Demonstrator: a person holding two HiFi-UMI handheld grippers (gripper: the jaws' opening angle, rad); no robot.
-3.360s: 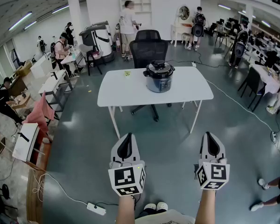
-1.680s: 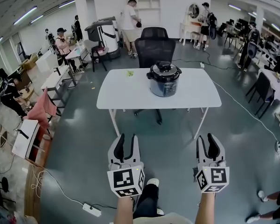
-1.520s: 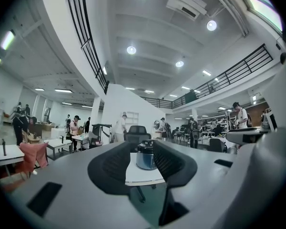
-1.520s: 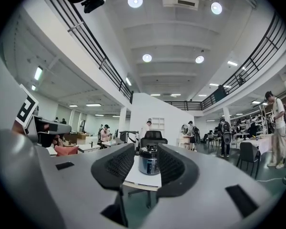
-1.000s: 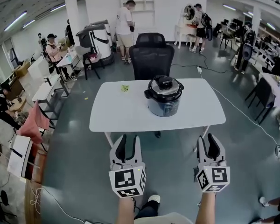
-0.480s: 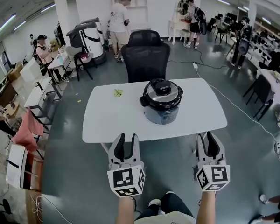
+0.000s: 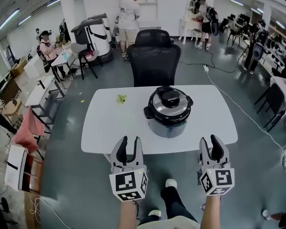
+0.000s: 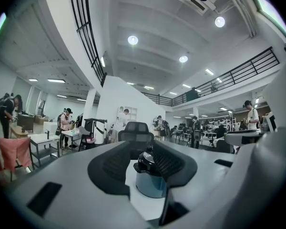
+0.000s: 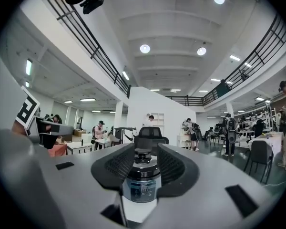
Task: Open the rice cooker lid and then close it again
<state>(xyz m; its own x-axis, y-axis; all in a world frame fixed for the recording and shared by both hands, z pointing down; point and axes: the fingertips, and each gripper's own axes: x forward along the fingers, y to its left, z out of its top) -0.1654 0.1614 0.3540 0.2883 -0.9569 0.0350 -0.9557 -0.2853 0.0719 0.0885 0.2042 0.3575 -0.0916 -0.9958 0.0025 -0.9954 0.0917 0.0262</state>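
Note:
A silver rice cooker [image 7: 169, 111] with a black lid and lid knob stands shut on the white table [image 7: 109, 128], right of the table's middle. My left gripper [image 7: 128, 146] and right gripper [image 7: 211, 145] are held level side by side, just short of the table's near edge. Both are open with nothing between their fingers. In the left gripper view the cooker [image 8: 149, 181] shows through the gap of the left gripper [image 8: 144, 162], still at a distance. In the right gripper view the cooker [image 9: 140, 182] sits centred beyond the right gripper [image 9: 142, 165].
A black office chair [image 7: 154, 56] stands behind the table. A small green thing [image 7: 121, 98] lies on the tabletop at the back left. Desks, chairs and people fill the left side and the background. A cable [image 7: 238, 109] runs over the floor at the right.
The table and cooker have come nearer and lower in the head view, and look larger. Both grippers keep the same pose and opening in front of me.

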